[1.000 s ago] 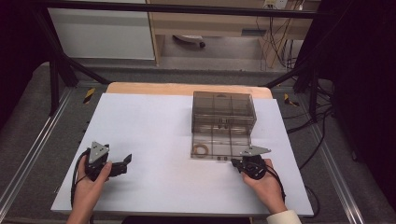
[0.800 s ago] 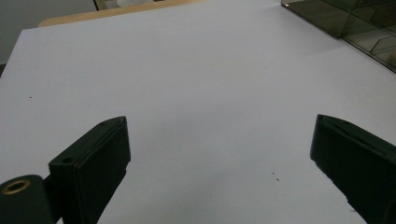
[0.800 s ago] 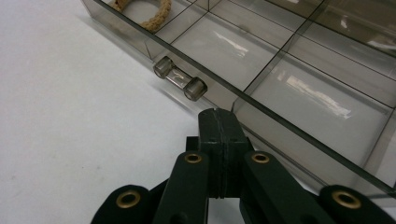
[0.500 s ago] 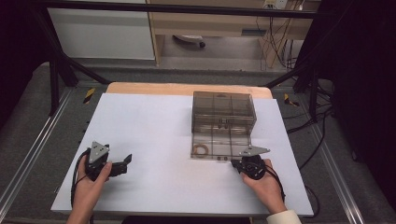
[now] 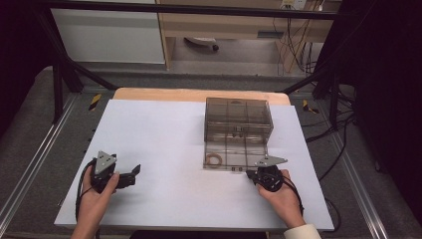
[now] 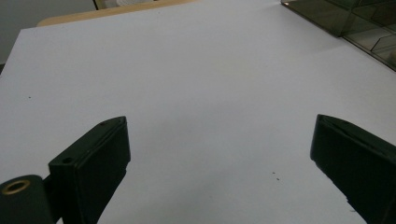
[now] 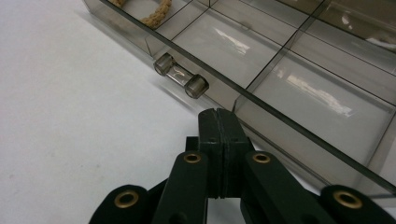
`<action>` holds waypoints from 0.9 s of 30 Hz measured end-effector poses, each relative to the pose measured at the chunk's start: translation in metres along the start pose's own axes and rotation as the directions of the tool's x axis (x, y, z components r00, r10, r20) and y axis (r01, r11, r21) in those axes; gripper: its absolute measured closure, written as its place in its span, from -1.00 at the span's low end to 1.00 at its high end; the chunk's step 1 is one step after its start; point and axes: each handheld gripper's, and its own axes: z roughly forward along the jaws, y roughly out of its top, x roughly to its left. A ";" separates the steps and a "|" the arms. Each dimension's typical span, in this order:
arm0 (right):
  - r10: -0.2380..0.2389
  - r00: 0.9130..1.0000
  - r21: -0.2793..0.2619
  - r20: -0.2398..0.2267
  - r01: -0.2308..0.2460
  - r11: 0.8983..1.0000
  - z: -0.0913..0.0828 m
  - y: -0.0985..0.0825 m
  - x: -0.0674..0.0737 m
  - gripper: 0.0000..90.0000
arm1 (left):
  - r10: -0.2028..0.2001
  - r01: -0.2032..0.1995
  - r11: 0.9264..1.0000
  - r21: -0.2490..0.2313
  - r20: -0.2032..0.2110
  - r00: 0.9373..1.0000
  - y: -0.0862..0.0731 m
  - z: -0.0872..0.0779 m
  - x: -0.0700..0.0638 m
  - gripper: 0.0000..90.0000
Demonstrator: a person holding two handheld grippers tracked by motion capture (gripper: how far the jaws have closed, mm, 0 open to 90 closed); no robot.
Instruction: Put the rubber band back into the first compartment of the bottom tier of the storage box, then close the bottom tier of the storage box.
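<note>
1. Right gripper, jaws pressed together on nothing, sits at the near edge of the open organizer box; left gripper, jaws wide apart and empty, rests at the desk's near left.
2. Smoky plastic, the box lies right of centre, its flat tray half toward the near side.
3. A clear latch juts from that near rim, just beyond the right gripper's tips.
4. A tan ring sits in the near-left compartment.
5. To work the latch cleanly, I would part the right jaws first and approach level.
</note>
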 end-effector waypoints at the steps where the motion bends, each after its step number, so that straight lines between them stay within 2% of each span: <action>1: 0.003 1.000 -0.001 0.000 -0.003 1.000 0.000 0.000 0.000 1.00 | 0.000 0.000 1.000 0.000 0.000 1.000 0.000 0.000 0.000 -0.90; 16: -0.006 1.000 0.007 0.007 0.006 1.000 0.003 0.001 0.000 1.00 | 0.002 -0.002 1.000 0.000 0.000 1.000 0.000 0.001 0.000 -0.90; 27: -0.004 1.000 -0.013 0.018 0.004 1.000 0.002 0.001 -0.002 1.00 | 0.001 -0.001 1.000 0.000 0.002 1.000 0.000 0.001 -0.002 -0.90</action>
